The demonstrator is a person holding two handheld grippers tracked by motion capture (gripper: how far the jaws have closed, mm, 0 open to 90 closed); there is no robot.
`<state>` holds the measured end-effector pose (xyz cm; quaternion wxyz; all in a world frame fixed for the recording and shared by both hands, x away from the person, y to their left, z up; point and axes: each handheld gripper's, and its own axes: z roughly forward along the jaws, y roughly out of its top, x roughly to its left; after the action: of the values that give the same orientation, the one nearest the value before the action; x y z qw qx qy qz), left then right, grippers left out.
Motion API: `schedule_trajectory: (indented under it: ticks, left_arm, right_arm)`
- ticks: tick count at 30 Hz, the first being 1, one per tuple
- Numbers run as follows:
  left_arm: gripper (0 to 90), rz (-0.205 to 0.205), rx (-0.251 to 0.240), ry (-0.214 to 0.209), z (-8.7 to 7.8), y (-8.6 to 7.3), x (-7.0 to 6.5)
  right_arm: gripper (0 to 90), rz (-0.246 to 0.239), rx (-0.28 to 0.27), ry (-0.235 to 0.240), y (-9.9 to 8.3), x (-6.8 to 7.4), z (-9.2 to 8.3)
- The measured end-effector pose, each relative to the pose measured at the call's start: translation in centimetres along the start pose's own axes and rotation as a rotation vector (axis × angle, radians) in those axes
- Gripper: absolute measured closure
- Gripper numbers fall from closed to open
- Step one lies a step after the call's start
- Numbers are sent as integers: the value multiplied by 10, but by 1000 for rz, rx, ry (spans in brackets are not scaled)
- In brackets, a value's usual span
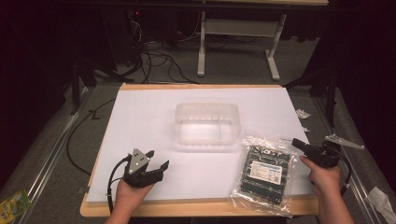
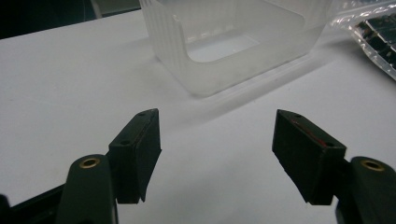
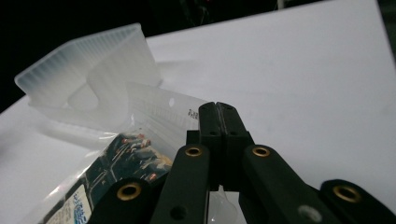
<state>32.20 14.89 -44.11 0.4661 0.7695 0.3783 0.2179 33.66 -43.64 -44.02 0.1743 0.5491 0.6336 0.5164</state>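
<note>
Jaws of right gripper [image 3: 218,112] pressed together, possibly pinching top edge of clear bag of dark parts [image 1: 265,173] at table's right front; pinch itself not clearly visible. Left gripper [image 2: 217,154] spread wide, empty, aimed at translucent plastic tub [image 1: 207,123] mid-sheet, likely the bag's destination.

label print on the bag [image 1: 265,172] too small to read; bag cut by the right gripper view's lower edge; room behind the table [image 1: 196,207] dark.
</note>
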Motion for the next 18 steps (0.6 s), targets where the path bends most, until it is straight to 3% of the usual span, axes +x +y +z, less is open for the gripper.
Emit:
schedule_trajectory:
  ticks: [5, 8, 12, 18]
  left_arm:
    - [328, -4, -8, -5, 0, 1, -1]
    - [329, -4, -14, -8, -1, 1, -2]
    - [329, -5, -21, -10, -1, 2, -4]
    - [330, 3, -47, -15, -5, 4, -7]
  right_arm:
    - [900, -19, -75, -15, 8, 7, -16]
    - [900, -43, -139, -34, 16, 18, -29]
    - [900, -71, -187, -40, 24, 28, -38]
    - [900, -153, -299, -17, 42, 62, -55]
